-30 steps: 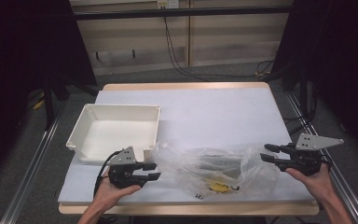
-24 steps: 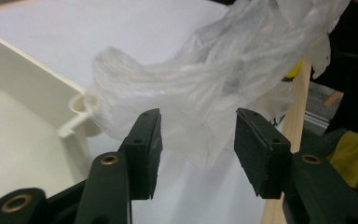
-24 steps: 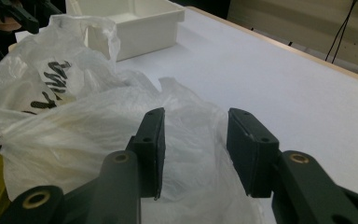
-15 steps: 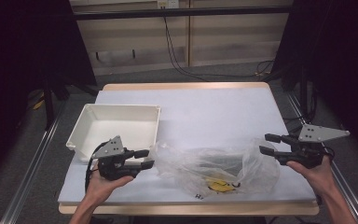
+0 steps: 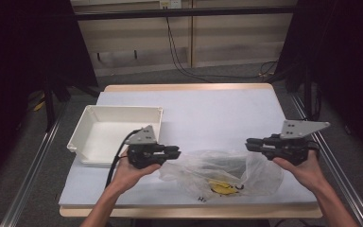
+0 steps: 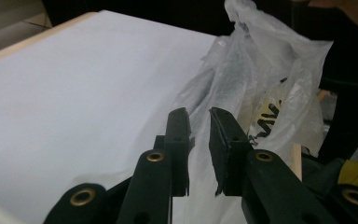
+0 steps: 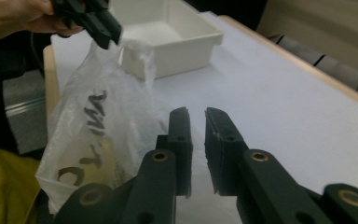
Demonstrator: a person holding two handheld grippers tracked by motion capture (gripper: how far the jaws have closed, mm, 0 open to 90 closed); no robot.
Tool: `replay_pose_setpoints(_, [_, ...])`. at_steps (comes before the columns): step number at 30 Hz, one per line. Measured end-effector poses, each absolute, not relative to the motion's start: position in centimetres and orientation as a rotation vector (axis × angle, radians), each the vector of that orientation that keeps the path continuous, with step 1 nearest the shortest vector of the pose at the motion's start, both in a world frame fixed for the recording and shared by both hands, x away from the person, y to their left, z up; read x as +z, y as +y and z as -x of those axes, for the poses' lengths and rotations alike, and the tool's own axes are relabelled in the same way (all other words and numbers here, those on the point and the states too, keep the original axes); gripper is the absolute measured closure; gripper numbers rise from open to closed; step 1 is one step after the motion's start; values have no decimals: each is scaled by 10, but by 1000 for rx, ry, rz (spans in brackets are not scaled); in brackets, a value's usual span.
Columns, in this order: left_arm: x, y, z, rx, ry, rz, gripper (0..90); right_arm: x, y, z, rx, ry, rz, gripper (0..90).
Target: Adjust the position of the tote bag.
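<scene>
One clear plastic bag [image 5: 220, 172] is lying at lower centre of the high view; its contents are blurring into a yellow patch and dark shapes. Left gripper [image 5: 172, 152] has just been closing, pinching the bag's left edge film. Right gripper [image 5: 251, 144] has just been closing on the bag's right edge. One white tray [image 5: 87, 144] is sitting behind at left on one table [image 5: 217, 109].
</scene>
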State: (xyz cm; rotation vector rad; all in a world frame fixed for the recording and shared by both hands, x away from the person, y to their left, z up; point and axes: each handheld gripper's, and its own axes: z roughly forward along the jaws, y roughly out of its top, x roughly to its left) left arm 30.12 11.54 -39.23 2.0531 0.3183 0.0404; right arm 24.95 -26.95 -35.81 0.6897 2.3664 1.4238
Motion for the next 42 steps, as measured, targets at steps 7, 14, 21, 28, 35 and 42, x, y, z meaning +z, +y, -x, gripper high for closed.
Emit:
replay_pose_setpoints(7, [-410,78,-286,-41,221,-2142,785,-382,-242,-244,1323,2512,-619,851])
replay_pose_setpoints(14, [-428,56,-271,-87,161,-2264,786,-410,-249,-219,1196,2613,-651,895])
replay_pose_setpoints(21, [-444,41,-274,-59,135,-2393,785,-436,-252,-215,1043,2683,-703,900])
replay_pose_setpoints(28, [-463,47,-273,-18,185,-2465,785,-451,-260,-210,852,2682,-766,900])
replay_pose_setpoints(35, [-464,48,-271,5,194,-2503,787,-463,-268,-207,792,2673,-815,900])
replay_pose_setpoints(42, [-462,58,-270,-6,221,-2519,823,-462,-281,-205,719,2637,-868,900])
